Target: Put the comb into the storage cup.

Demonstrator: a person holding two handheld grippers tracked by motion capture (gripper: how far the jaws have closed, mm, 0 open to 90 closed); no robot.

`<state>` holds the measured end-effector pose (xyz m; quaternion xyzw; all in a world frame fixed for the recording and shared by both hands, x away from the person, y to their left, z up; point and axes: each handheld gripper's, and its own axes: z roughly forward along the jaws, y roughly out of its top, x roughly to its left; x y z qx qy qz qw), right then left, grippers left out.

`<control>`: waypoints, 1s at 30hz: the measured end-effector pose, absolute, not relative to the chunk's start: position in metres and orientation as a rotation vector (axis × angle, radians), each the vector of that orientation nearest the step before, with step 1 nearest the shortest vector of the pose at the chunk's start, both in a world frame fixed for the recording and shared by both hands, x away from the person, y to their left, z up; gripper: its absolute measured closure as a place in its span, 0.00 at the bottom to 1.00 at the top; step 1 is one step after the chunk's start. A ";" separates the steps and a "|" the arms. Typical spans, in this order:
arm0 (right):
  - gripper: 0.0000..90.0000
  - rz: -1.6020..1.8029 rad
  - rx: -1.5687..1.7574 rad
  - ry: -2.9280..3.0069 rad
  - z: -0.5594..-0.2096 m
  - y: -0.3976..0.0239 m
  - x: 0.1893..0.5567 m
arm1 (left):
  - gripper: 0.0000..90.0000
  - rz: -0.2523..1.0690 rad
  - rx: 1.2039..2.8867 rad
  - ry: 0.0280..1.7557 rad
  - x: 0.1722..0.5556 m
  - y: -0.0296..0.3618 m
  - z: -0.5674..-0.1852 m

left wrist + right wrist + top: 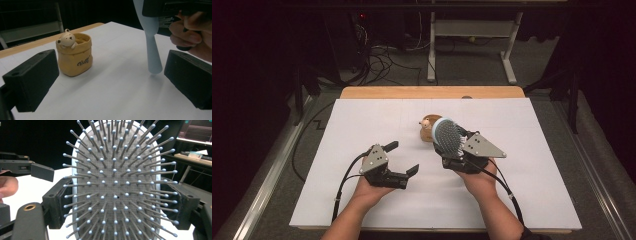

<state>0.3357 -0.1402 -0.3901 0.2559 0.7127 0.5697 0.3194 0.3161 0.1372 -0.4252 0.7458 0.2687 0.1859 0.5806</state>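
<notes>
High view: a white worktop (362,200) is seen from above, with a small yellow bear pot (428,129) standing near its middle. A pale blue hairbrush (448,137) is pinched at its head by the right claw (455,150), bristles turned up toward the camera, just beside the pot on its near side. The left claw (402,158) is held low over the worktop to the left, jaws spread and nothing between them, well apart from the pot. Left gripper view: the pot (74,54) is shown upright on the worktop, a little bear figure perched on its rim; the hairbrush handle (152,50) is seen hanging down, its tip near or just touching the worktop, contact not to be told; the left claw (111,77) stands wide with bare worktop between its jaws. Right gripper view: the hairbrush (116,185) head is seen clamped at both edges by the right claw (117,202), the bristle pad facing the lens. Risks judged from here: the grip is taken on a rounded head, so the brush may pivot or slide out if the handle is pressed on the worktop; the pot may be tipped by the handle if the brush is swung toward it, being light and standing close.
</notes>
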 end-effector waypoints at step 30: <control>0.23 1.476 0.586 1.935 -0.400 -0.106 0.326 | 0.01 0.449 1.722 0.623 0.308 0.139 -0.401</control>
